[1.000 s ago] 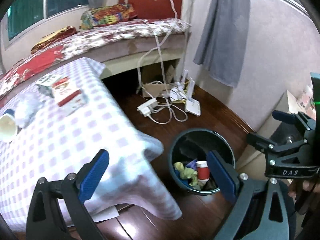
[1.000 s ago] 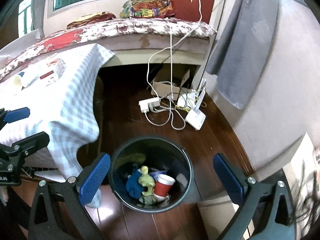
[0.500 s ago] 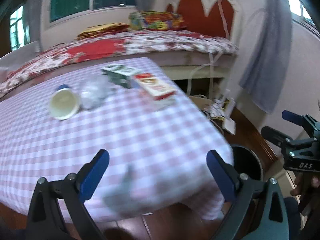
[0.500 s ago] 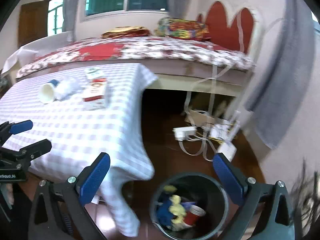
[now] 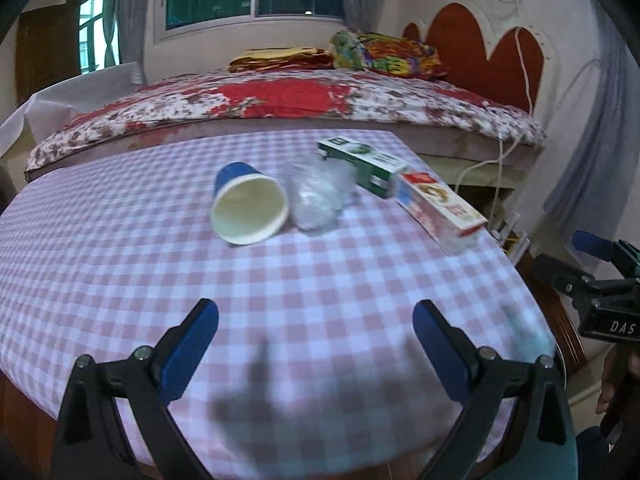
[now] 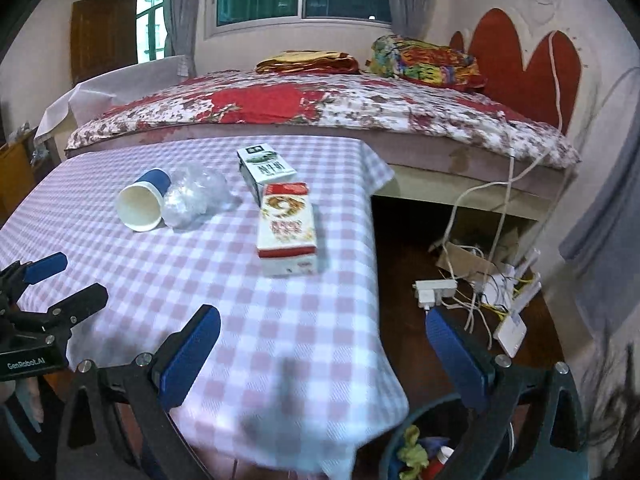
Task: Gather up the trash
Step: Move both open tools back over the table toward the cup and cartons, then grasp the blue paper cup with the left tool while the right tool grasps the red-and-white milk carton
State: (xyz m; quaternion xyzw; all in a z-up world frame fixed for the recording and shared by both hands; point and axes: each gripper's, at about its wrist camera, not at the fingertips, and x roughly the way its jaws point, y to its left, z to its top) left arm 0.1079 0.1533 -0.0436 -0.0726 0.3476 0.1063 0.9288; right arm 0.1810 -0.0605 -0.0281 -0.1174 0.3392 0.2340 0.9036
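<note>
Both the left gripper (image 5: 314, 344) and right gripper (image 6: 322, 348) hang spread wide and empty at frame bottom, while the tipped blue paper cup (image 5: 249, 208) lies mid-frame beside crinkled clear plastic (image 5: 318, 200), likely to roll if nudged.

I only get a sliver of the bin (image 6: 416, 452) at the right view's bottom edge, its contents mostly cut off. The cloth's near hem (image 6: 288, 440) smears into blur. The clear wrap (image 5: 316, 196) is soft; possibly a crumpled bag. Carton (image 6: 288, 224) print is too small to read.
</note>
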